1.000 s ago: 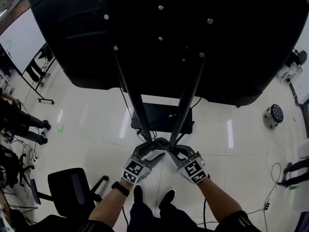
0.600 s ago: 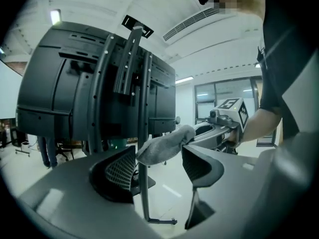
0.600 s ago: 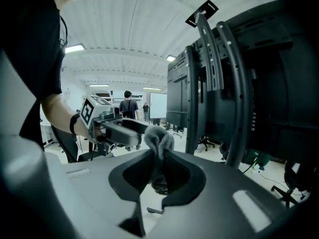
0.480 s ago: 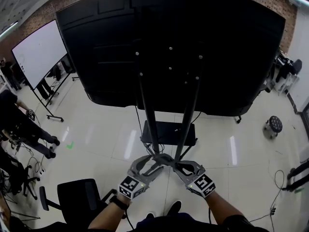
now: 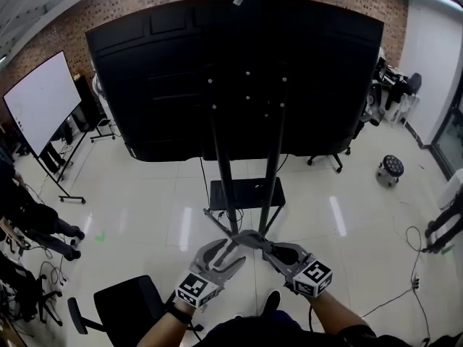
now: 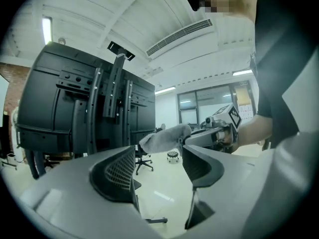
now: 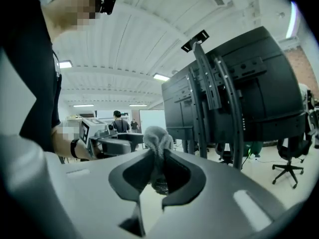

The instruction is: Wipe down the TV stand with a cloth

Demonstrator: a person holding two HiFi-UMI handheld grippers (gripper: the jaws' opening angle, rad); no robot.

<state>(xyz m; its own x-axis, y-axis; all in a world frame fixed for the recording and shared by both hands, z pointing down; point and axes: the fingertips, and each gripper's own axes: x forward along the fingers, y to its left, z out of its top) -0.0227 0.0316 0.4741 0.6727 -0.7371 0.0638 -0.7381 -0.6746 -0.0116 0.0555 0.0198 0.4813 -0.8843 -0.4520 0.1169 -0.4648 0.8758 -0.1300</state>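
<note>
Cloth [image 7: 157,136] is sitting clamped in the right gripper [image 7: 157,172], left gripper [image 6: 158,168] gaping empty; TV stand [image 5: 221,157] ahead is seemingly awaiting wiping.

TV stand [image 5: 223,166] top outside head view

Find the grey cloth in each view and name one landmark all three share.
Head view: grey cloth low centre, at the tip of the right gripper.
Left gripper view: cloth centre, beyond the open left gripper.
Right gripper view: cloth centre, pinched between the jaws.
Shared landmark: the TV stand with its twin uprights.
</note>
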